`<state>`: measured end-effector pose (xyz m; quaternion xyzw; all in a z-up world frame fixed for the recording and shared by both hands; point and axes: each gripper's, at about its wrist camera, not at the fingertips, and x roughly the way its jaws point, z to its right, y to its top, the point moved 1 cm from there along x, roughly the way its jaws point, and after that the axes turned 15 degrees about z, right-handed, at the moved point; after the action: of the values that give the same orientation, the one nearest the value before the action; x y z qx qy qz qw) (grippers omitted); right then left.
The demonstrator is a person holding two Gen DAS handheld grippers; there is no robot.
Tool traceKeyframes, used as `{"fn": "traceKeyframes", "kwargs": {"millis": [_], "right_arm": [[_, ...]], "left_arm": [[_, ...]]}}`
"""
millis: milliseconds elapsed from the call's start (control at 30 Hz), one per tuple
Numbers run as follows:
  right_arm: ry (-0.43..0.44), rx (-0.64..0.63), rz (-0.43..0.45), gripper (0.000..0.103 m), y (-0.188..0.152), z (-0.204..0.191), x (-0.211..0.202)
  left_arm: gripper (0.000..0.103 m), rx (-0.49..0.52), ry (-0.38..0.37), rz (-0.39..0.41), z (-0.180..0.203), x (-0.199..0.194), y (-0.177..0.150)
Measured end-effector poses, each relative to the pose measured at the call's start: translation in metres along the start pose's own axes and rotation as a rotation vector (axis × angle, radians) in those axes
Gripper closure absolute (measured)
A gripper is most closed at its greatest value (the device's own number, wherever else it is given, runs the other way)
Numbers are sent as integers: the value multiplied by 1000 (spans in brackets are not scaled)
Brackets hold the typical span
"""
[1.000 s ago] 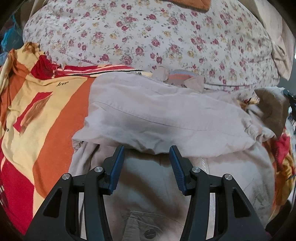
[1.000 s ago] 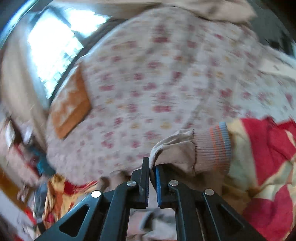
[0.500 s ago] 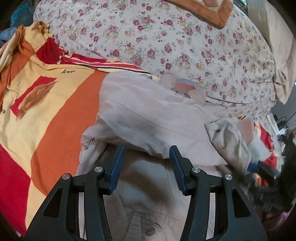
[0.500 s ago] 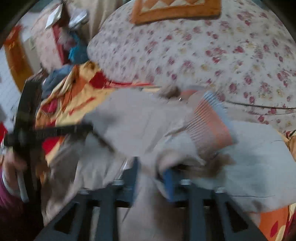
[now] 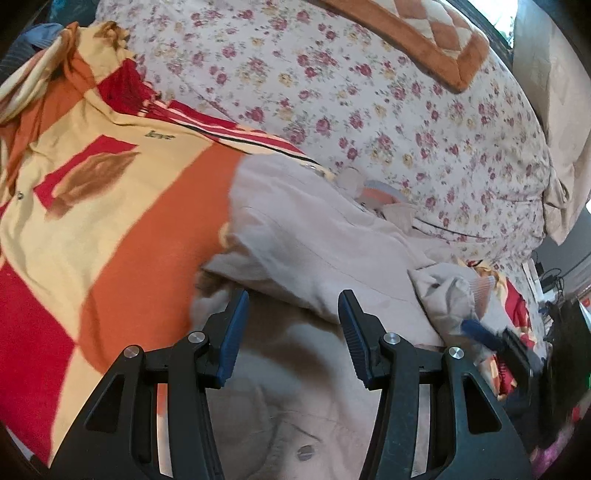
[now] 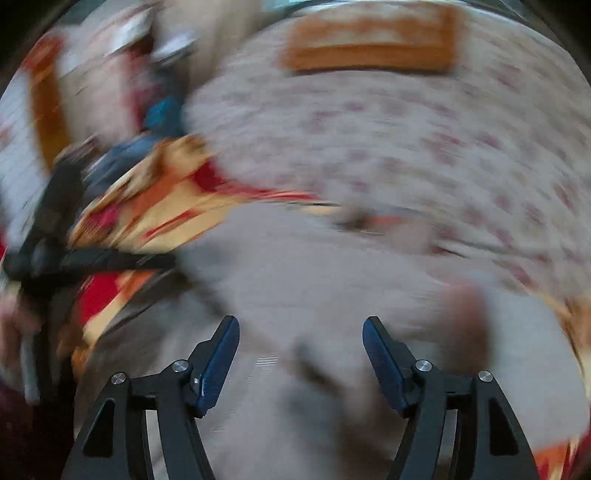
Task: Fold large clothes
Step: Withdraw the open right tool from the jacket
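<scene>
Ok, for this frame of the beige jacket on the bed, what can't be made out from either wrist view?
- Right wrist view: motion blur smears the beige jacket; its folded sleeve cuff cannot be placed there.
- Left wrist view: the right hand-held gripper is blurred at the sleeve cuff; contact unclear.
- Left wrist view: the left hand-held gripper covers the jacket's lower front; the bottom edge cuts off its hem.

Beige jacket [image 5: 317,236], floral quilt [image 5: 369,110]

Floral-covered bed [image 5: 369,96], daylit window [image 5: 511,14]
</scene>
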<state>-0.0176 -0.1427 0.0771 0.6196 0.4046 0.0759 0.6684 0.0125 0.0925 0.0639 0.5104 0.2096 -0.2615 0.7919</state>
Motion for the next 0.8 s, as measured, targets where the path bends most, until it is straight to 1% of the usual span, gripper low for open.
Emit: {"fn": "traceKeyframes", "kwargs": {"millis": [67,133,167,233,300,333,400,467,567,667,700,767,800], "right_arm": [[-22,-57,28,36,-1,-13,-9],[-50,-30,68,36,-2,-5,-26],[-93,18,82,36,-4,11,-37],[-187,86,96,36,-7,38,-51],[-312,198,109,35,-15,78,-66],[-335,248,98,34,-20,91,-67],[-315,340,37,33,-29,114,-56],[-284,397,-4,33,-36,123,-35],[-227,421,29,33,-28,114,-17],[-109,340,85,33,-7,72,-11],[-60,272,98,33,0,49,-10],[15,115,90,33,3,10,-14],[31,52,78,33,1,-5,-18]], "left_arm": [[53,-7,13,5,-7,-3,1],[52,-11,16,16,-12,-6,2],[47,-11,17,20,-13,-7,3],[44,-15,18,32,-14,-8,3],[44,-22,11,34,-13,-8,2],[44,-24,5,31,-11,-7,2],[44,-23,0,26,-8,-5,1],[44,-16,-5,14,-3,-4,0],[44,-11,-9,5,0,-4,0],[44,-10,-8,1,0,-5,1],[44,-15,-8,3,-1,-5,2],[41,-27,-12,2,-4,-5,2],[40,-38,-22,1,-5,-5,2]]}}
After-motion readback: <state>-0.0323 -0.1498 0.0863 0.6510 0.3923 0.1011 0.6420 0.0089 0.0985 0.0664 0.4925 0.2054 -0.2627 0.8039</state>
